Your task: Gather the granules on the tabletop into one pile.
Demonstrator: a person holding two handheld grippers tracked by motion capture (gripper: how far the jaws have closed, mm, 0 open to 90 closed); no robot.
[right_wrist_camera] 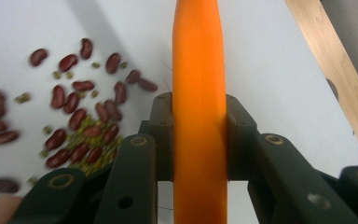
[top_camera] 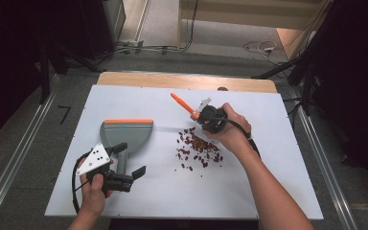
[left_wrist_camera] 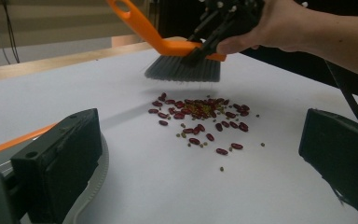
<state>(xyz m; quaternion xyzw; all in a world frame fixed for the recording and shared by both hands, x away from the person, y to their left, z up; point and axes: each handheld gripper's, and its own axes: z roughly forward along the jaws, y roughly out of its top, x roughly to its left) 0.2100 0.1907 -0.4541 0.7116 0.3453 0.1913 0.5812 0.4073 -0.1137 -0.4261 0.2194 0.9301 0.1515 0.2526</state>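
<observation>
My right gripper [top_camera: 202, 115] clamps the orange brush [left_wrist_camera: 177, 58] above the spilled beans [top_camera: 199, 148]; none swept yet. My left gripper [top_camera: 129, 160], jaws apart, waits at the dustpan [top_camera: 126, 134].

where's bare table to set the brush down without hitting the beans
Bare white table lies along the far edge, between the dustpan and the brush. The near right corner is bare too. It is crowded mid-table, where the beans lie scattered.
</observation>
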